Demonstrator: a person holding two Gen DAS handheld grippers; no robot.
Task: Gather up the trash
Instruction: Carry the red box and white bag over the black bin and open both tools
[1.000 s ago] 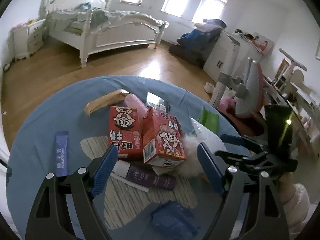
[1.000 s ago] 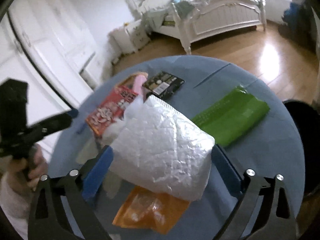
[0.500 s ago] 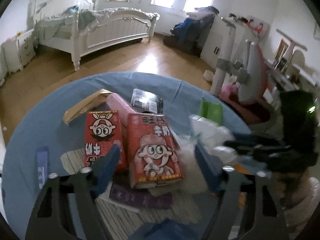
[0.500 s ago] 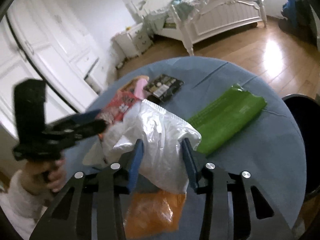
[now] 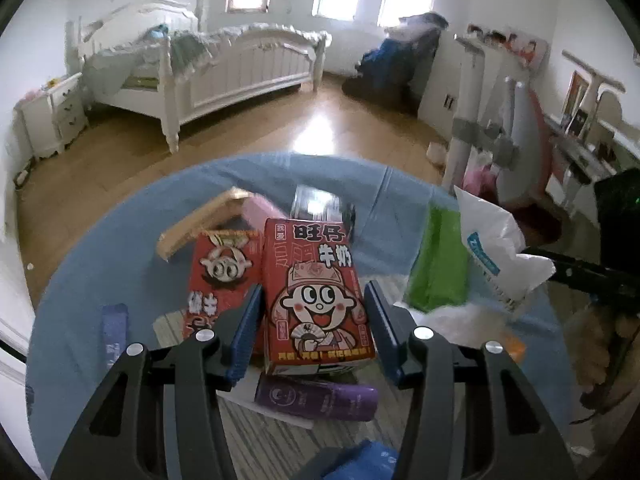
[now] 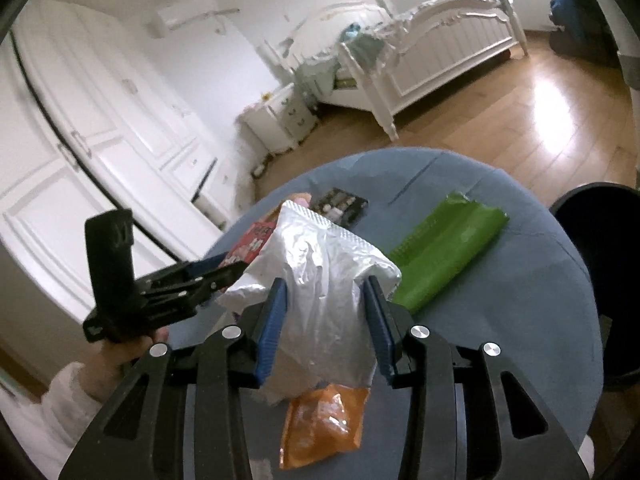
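Note:
My left gripper point(image 5: 312, 328) is shut on a red milk carton point(image 5: 316, 292) with a cartoon face and holds it above the blue round table point(image 5: 80, 280). A second red carton point(image 5: 216, 276) lies just left of it. My right gripper point(image 6: 324, 320) is shut on a crumpled white plastic bag point(image 6: 324, 280) and lifts it off the table point(image 6: 520, 320). The bag also shows in the left wrist view point(image 5: 496, 256). The left gripper and its carton show in the right wrist view point(image 6: 224, 272).
On the table lie a green packet point(image 6: 444, 252), an orange packet point(image 6: 324, 420), a purple tube point(image 5: 316, 396), a dark printed packet point(image 6: 340, 204), a blue stick sachet point(image 5: 114, 328) and a tan box point(image 5: 200, 224). A black bin point(image 6: 608, 260) stands at the table's right edge.
My left gripper closed on the red carton and lifted it. My right gripper closed on the white bag and raised it off the table; the orange packet underneath is uncovered.

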